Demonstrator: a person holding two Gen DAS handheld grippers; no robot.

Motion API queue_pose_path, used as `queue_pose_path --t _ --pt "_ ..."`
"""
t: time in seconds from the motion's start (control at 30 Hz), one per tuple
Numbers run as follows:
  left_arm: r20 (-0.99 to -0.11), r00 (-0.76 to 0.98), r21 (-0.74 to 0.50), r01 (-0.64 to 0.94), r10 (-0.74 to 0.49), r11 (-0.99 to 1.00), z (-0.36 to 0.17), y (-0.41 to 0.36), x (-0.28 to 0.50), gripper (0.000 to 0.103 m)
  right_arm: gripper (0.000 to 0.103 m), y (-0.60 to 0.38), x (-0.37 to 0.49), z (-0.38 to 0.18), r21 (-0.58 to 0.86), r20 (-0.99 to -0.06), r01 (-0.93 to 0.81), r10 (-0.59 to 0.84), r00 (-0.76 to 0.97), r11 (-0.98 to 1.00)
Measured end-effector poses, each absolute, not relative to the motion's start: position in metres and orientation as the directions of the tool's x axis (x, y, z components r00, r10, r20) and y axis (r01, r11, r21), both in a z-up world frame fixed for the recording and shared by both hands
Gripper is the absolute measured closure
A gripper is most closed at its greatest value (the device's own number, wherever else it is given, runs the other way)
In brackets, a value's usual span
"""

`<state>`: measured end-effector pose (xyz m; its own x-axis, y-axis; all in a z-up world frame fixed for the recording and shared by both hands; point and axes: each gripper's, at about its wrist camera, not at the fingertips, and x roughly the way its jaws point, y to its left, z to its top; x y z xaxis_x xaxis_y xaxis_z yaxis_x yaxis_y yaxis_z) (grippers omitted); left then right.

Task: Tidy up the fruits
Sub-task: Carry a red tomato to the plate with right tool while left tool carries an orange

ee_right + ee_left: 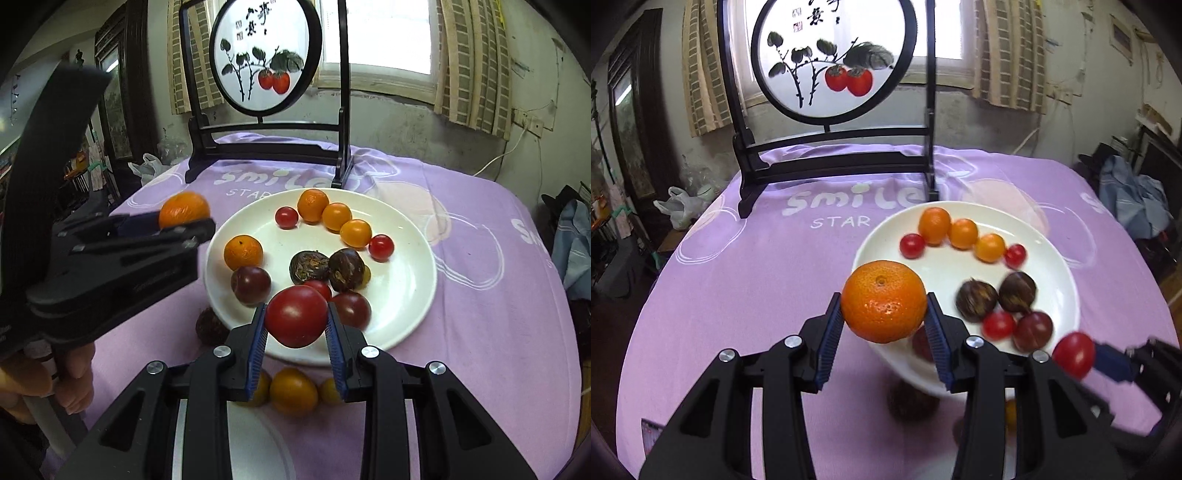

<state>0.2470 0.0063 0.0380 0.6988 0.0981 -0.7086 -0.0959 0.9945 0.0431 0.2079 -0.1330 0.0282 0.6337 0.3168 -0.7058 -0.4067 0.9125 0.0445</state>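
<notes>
My left gripper is shut on a mandarin orange, held above the near left rim of the white plate. It shows from the side in the right wrist view. My right gripper is shut on a red tomato over the plate's near edge; it also shows in the left wrist view. The plate holds small oranges, cherry tomatoes, dark passion fruits and dark tomatoes.
A black framed round painting screen stands at the table's back. A purple cloth covers the table. Yellow-orange tomatoes and a dark fruit lie on the cloth near the plate. A second light plate lies under my right gripper.
</notes>
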Motion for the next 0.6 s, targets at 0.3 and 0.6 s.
queue_pose_path --t 0.3,0.6 --pt "-0.768 0.636 -0.02 -0.144 0.077 0.989 0.012 0.01 0.304 0.035 0.067 -0.119 0.251 -0.001 0.095 -0.752 -0.375 0.313 0.58 0.922" --pt "-0.708 0.7 -0.043 -0.168 0.088 0.985 0.036 0.019 0.27 0.013 0.053 -0.144 0.226 0.009 0.132 -0.725 -0.356 0.335 0.602 0.925"
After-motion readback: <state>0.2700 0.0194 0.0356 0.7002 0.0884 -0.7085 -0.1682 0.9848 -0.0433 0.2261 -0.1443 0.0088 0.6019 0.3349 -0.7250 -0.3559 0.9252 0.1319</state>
